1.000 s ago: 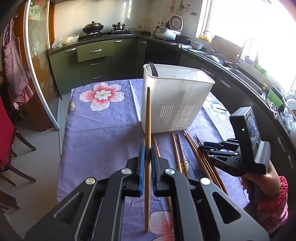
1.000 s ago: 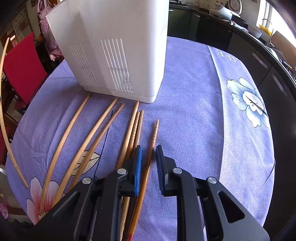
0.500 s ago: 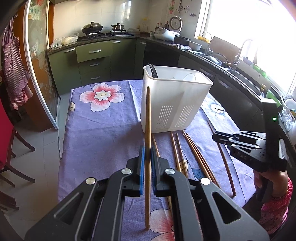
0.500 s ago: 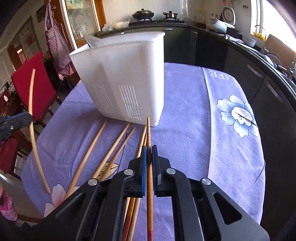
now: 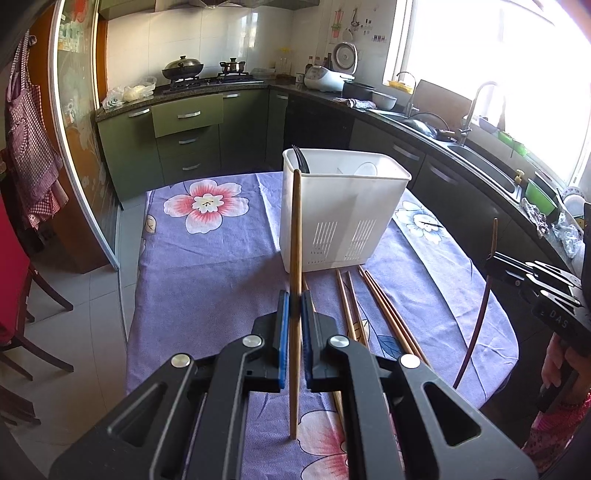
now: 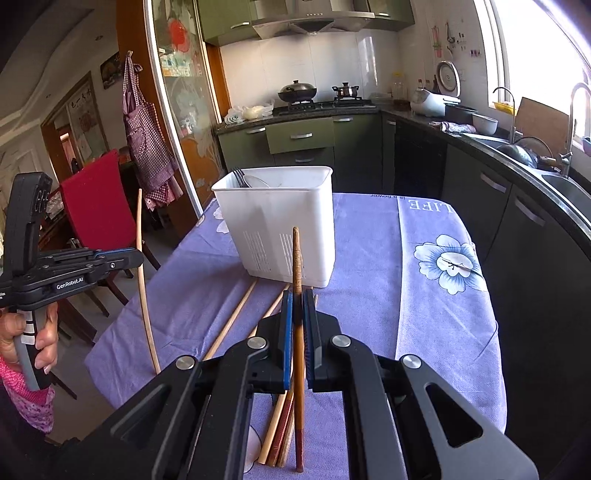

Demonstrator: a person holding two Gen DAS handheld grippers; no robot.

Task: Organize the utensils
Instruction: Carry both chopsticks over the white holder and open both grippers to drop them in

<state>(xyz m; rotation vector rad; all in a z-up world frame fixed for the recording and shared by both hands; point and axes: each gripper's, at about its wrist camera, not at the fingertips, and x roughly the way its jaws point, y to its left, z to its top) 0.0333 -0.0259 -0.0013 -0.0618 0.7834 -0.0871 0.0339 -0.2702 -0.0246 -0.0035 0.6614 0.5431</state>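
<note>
Both hand-held grippers clamped: left hand-held gripper holds pale chopstick, right hand-held gripper holds dark chopstick. Step: carry. Next: tip ends down into white caddy.

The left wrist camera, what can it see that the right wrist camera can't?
Only the left wrist view shows the pink flower on the tablecloth and the green bowl by the sink. Only the right wrist view shows the red chair and range hood. Both show the white utensil holder, loose chopsticks, stove pots, and each gripper's jaws shut on a chopstick.
</note>
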